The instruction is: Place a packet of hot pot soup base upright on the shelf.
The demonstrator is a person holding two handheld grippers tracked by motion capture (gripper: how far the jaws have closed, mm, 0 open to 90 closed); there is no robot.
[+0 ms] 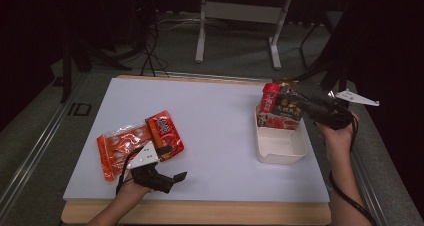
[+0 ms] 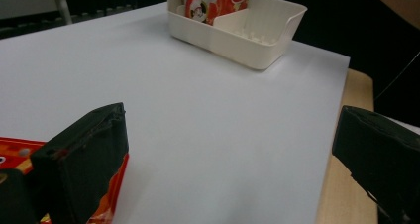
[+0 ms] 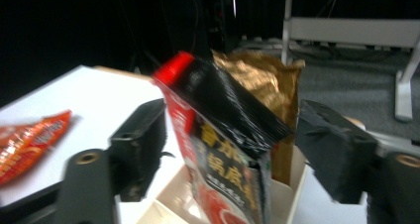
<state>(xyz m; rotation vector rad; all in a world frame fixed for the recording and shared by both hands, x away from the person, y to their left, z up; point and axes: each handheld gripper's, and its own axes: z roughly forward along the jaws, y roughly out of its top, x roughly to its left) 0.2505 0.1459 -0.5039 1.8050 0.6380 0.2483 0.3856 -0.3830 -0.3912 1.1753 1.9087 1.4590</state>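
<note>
Right gripper (image 3: 230, 154) jaws apart around black-red packet (image 3: 223, 149), upright in white bin (image 1: 280, 146). Left gripper (image 1: 172, 181) jaws apart, low over worktop (image 1: 215, 131) beside 2 orange packets (image 1: 140, 141).

black sauce packet (image 3: 230, 149) upright in white bin (image 3: 173, 204) | fingers (image 3: 141, 144) apart (not touching)

A black-and-red sauce packet (image 1: 286, 109) stands upright in the cream bin (image 1: 280, 147); its top leans.
</note>
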